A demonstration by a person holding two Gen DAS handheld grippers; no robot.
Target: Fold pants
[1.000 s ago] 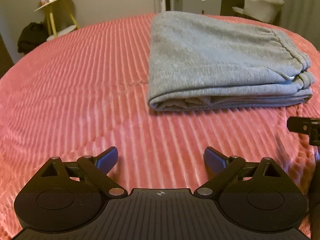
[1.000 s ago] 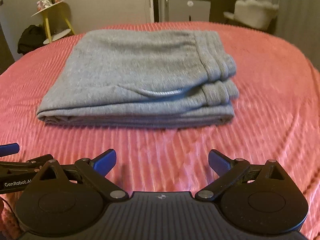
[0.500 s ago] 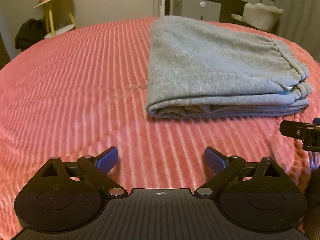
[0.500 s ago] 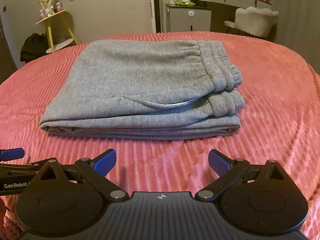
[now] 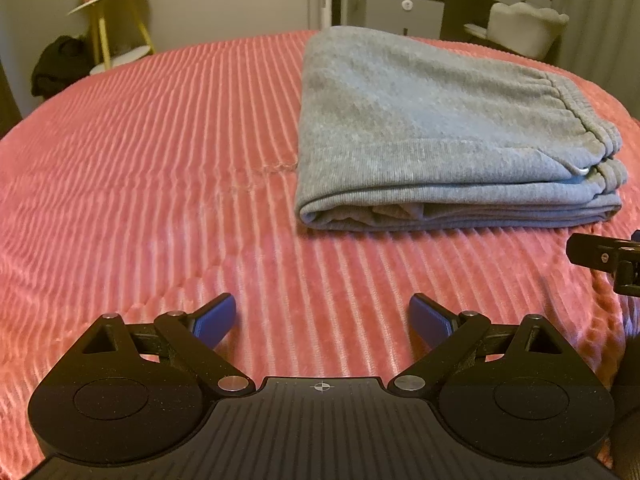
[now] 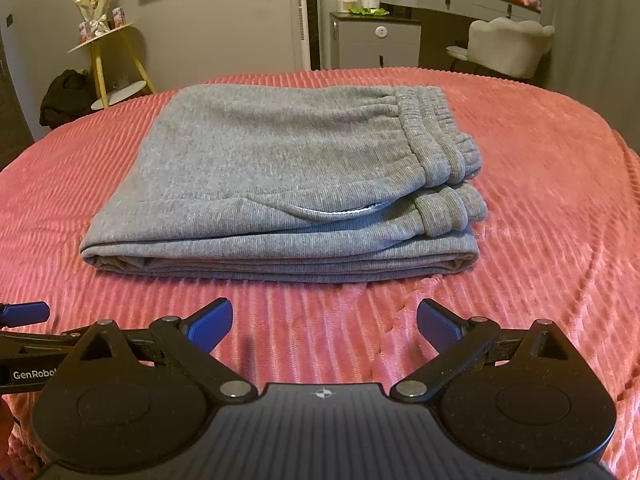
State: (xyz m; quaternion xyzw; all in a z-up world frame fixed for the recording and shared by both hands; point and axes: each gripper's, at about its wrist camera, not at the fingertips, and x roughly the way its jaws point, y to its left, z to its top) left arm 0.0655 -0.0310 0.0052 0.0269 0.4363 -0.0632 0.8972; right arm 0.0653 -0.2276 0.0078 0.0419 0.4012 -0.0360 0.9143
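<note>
Pants (image 6: 280,184) lie on the bed (image 6: 540,200) as a compact grey stack, layers squared, waistband and cuffs bunched at the right end, folded edge at the left. Both grippers hang near the viewer, well apart from the cloth: left gripper (image 5: 322,318) released and empty, right gripper (image 6: 325,322) likewise spread wide, holding nothing. Folding looks finished, judging by the neat stack. What remains, at most, is a light press to flatten the top layer.

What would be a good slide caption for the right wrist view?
Folded grey pants lie on the pink ribbed bedspread, beyond the open, empty right gripper.
</note>
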